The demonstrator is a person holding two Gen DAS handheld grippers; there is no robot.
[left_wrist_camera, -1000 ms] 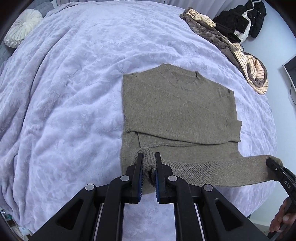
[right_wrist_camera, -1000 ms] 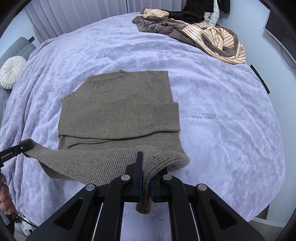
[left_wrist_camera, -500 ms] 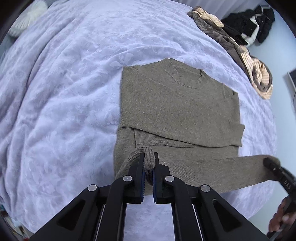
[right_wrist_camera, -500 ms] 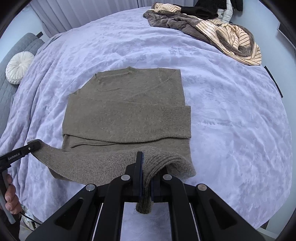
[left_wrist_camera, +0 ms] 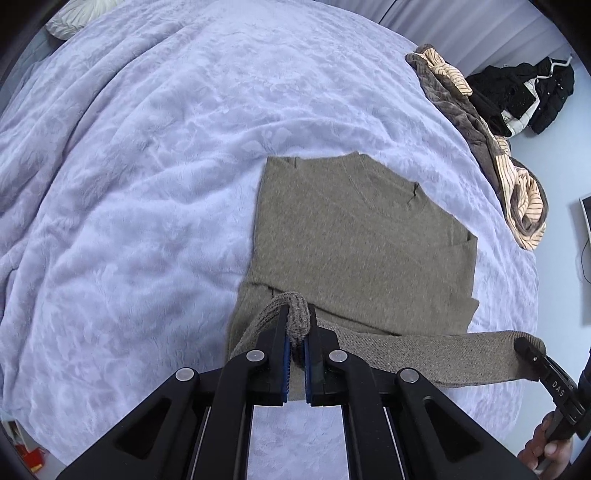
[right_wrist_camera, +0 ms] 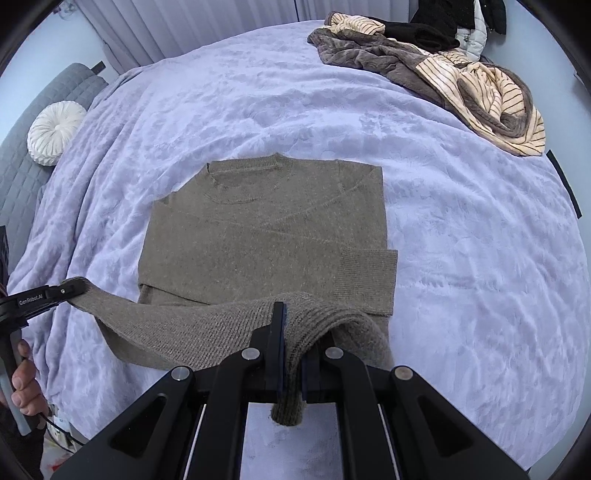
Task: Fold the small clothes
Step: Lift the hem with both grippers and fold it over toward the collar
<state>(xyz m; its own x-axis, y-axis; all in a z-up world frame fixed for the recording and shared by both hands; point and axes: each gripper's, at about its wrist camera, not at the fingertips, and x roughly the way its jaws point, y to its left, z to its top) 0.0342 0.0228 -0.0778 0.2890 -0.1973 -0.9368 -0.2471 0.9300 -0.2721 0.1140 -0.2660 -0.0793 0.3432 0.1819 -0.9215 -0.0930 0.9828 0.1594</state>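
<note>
Sweater [left_wrist_camera: 354,236] hem lifted farther than before

hidden: sweater [right_wrist_camera: 266,236] hem under your lifted fold | cut off: pillow [left_wrist_camera: 79,16], beyond the sweater

Sweater [left_wrist_camera: 354,236]: olive-brown knit cloth, matt, fine even stitch on the body; hem band [right_wrist_camera: 207,328] coarser and ribbed.
Bedspread [left_wrist_camera: 147,184]: pale lilac plush cloth, soft nap with an embossed pattern, faint sheen on the creases.
Left hand-held gripper [left_wrist_camera: 295,339]: black plastic, matt to semi-gloss, smooth; round metal fasteners, dull silver; blue finger pads [left_wrist_camera: 285,365] with a ridged face.
Right hand-held gripper [right_wrist_camera: 290,354]: same black smooth plastic, same silver metal fasteners.
Clothes pile [right_wrist_camera: 443,74]: brown ribbed fleecy cloth, cream striped cloth, black cloth, all matt.
Round cushion [right_wrist_camera: 55,133]: white pleated cloth, matt.
Headboard [right_wrist_camera: 33,122]: grey quilted cloth.
</note>
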